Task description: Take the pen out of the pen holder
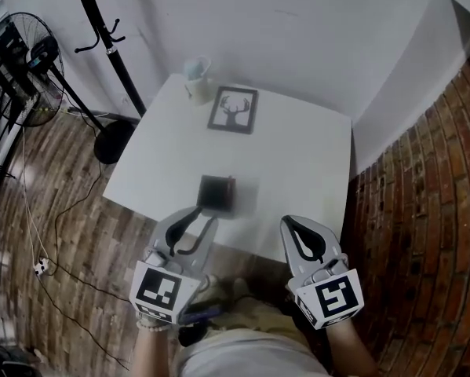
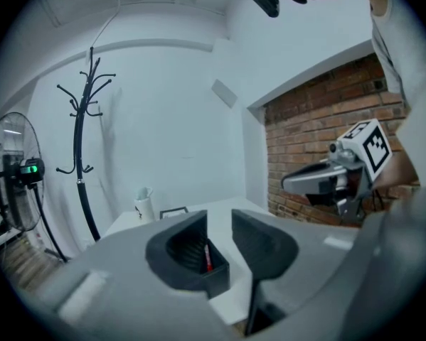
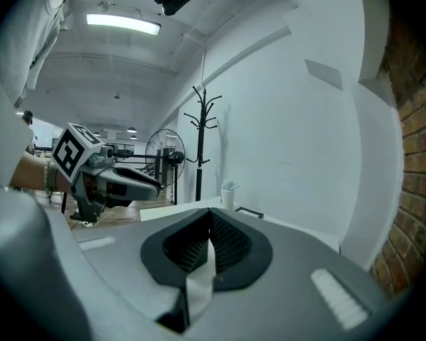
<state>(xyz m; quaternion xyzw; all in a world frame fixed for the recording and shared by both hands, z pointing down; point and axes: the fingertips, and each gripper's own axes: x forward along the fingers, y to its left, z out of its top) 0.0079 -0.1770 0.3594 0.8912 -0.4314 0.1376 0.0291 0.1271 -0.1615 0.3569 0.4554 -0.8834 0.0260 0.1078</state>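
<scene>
Head view: the left gripper [image 1: 197, 220], jaws wide, would do best to ease forward and centre on the pen alone. The dark pen holder [image 1: 216, 193] sits on the table [image 1: 297, 155] just beyond its tips.

Left gripper view: the red pen [image 2: 207, 256] stands in the pen holder, between the parted jaws and untouched.

Right gripper view: the right gripper [image 3: 211, 222] is closed and empty.

No text, label or number can be read
</scene>
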